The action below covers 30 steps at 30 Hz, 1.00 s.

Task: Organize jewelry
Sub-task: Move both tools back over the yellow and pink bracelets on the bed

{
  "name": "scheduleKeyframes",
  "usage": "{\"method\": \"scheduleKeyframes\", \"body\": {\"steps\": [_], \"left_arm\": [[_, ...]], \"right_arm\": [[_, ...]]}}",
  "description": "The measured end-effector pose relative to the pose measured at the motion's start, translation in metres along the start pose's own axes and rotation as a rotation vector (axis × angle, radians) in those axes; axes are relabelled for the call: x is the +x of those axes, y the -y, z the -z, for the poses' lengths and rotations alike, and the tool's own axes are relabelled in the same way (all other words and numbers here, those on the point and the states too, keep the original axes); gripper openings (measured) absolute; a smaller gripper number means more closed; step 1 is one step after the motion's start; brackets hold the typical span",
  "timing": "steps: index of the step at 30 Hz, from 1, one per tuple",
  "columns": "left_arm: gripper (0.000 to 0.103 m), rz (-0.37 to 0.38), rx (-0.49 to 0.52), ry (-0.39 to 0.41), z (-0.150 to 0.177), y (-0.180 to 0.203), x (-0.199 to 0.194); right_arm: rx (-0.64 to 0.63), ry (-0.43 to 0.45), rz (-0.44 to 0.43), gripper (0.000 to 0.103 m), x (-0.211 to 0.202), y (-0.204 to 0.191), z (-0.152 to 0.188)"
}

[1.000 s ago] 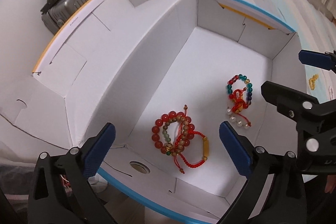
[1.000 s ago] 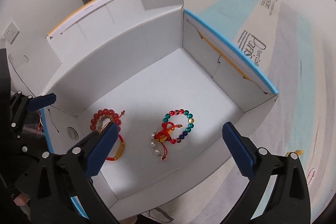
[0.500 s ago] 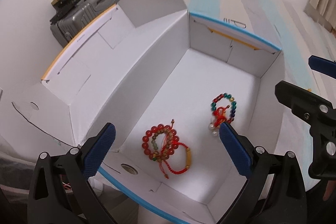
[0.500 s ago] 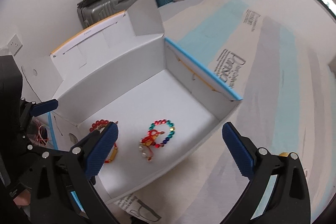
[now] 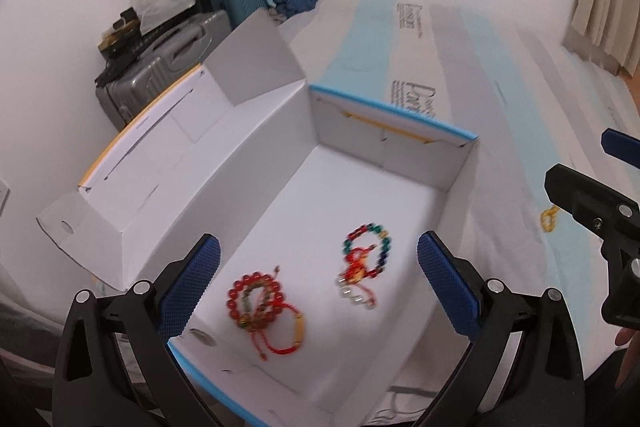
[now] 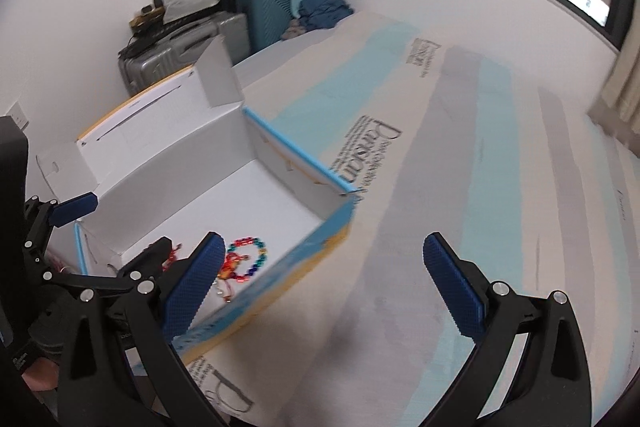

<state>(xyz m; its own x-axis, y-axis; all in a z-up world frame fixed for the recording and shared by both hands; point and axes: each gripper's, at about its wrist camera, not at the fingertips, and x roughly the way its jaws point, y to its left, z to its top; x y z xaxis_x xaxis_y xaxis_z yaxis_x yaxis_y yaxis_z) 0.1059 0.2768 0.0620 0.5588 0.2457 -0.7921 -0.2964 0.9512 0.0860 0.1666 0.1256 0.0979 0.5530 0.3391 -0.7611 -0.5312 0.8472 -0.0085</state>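
Left gripper (image 5: 318, 291): jaws wide apart, empty, risen higher above the box.
Right gripper (image 6: 320, 291): spread, empty, swung off toward 3 o'clock over the striped mattress (image 6: 460, 187).
Red bead bracelets with cord (image 5: 262, 311): near box floor.
Multicolour bead bracelet (image 5: 366, 261): 2 o'clock of them.
White open cardboard box (image 5: 256, 155): unmoved.
Small gold piece (image 5: 549, 219): outside, on the mattress.

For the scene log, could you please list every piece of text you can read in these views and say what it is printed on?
"Pansim", as best it reads: large grey logo on the striped sheet, repeated across it.
Smaller lines beside each logo: too blurred to read.
White box: faint print on the lid, too small to read.
Bracelets: no text visible.
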Motion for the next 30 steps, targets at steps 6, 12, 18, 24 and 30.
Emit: {"method": "scheduleKeyframes", "body": {"steps": [6,12,18,24,30], "left_arm": [[0.097,0.028,0.006,0.066,-0.008,0.033,-0.012],[0.097,0.063,0.02,0.117,-0.015,0.071,-0.02],[0.097,0.1,0.049,0.14,-0.021,0.114,-0.019],[0.097,0.146,0.098,0.152,-0.023,0.164,-0.014],[0.097,0.183,0.154,0.159,-0.022,0.212,0.001]], "right_arm": [[0.051,0.05,0.044,0.095,-0.018,0.038,0.007],[0.112,0.093,0.085,0.095,-0.034,0.082,0.02],[0.17,0.11,0.135,0.095,-0.043,0.132,0.038],[0.226,0.099,0.176,0.095,-0.044,0.182,0.058],[0.295,0.076,0.216,0.095,-0.037,0.24,0.082]]}}
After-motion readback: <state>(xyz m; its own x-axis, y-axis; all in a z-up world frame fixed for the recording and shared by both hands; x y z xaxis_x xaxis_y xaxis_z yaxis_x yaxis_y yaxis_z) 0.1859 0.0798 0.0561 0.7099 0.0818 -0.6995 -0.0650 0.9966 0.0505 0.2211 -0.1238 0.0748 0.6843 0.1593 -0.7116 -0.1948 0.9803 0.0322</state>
